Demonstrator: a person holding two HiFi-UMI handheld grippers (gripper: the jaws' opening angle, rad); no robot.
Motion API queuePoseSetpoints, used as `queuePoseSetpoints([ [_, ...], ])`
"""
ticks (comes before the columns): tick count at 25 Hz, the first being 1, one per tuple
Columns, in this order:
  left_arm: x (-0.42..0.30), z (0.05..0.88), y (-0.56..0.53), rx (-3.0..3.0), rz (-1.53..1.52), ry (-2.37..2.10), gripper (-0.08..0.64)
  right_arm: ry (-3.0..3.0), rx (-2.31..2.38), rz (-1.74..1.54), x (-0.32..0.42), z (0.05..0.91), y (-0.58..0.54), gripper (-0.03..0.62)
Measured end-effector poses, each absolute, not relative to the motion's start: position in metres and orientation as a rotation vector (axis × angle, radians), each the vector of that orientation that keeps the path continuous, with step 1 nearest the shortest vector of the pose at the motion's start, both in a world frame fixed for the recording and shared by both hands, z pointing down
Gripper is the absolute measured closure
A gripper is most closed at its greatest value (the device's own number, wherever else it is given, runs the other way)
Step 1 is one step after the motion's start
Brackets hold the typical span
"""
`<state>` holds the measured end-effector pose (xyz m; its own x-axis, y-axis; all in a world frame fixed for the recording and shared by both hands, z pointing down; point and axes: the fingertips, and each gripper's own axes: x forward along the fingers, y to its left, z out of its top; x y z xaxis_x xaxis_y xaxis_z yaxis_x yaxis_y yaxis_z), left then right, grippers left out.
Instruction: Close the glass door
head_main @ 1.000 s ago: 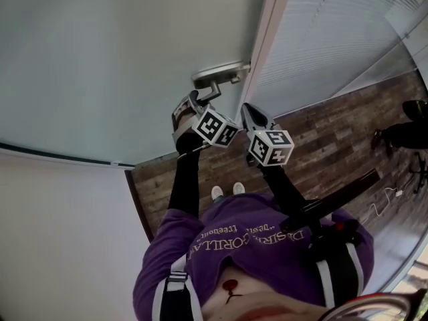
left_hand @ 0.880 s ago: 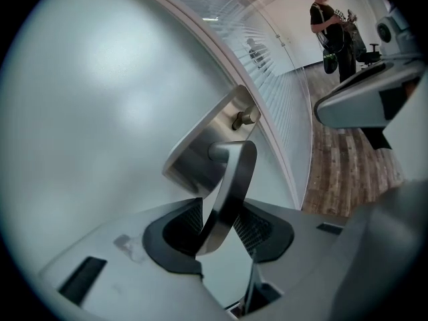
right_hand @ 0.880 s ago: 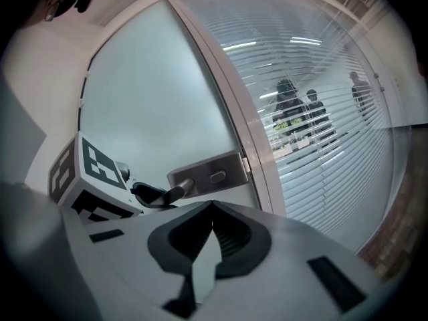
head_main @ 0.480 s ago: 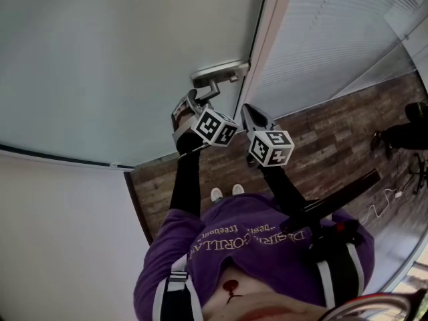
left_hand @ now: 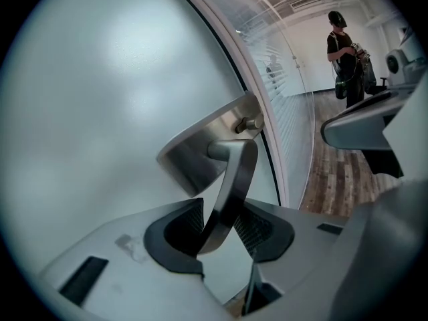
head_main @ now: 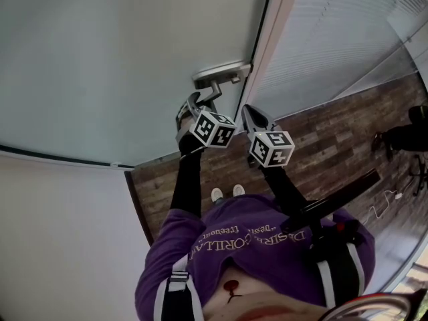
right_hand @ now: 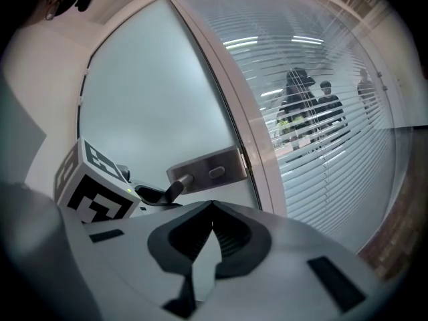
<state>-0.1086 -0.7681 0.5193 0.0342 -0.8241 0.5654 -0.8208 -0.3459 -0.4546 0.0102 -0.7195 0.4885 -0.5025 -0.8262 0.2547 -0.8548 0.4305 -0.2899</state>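
L gripper (left_hand: 221,211) fingers clamped on lever handle (left_hand: 233,179), long axis running between them toward glass door (left_hand: 100,112); R gripper (right_hand: 212,207) fingers together, empty.

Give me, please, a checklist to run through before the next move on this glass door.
1. Left gripper on handle: ok, the lever sits gripped between its jaws.
2. Right gripper out of the way: ok, it is shut, empty and short of the door.
3. Door edge at frame: ok, they lie side by side with no gap seen.
4. Door fully shut and caught: cannot tell from these views.
5. Bystanders clear: ok, a person stands far off down the room.
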Motion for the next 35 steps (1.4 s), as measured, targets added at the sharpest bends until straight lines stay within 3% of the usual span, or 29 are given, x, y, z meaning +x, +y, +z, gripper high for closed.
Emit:
queuePoseSetpoints([
  [23, -0.113, 0.520, -0.777, -2.217, -1.282, 1.820, 0.428, -2.610, 1.506, 0.587, 0.002, 0.488, -0.725, 0.595],
  [35, -0.115, 0.530, -0.786, -2.175, -1.486, 1.793, 0.430, -2.620, 1.544, 0.558, 0.011, 0.478, -0.730, 0.595],
])
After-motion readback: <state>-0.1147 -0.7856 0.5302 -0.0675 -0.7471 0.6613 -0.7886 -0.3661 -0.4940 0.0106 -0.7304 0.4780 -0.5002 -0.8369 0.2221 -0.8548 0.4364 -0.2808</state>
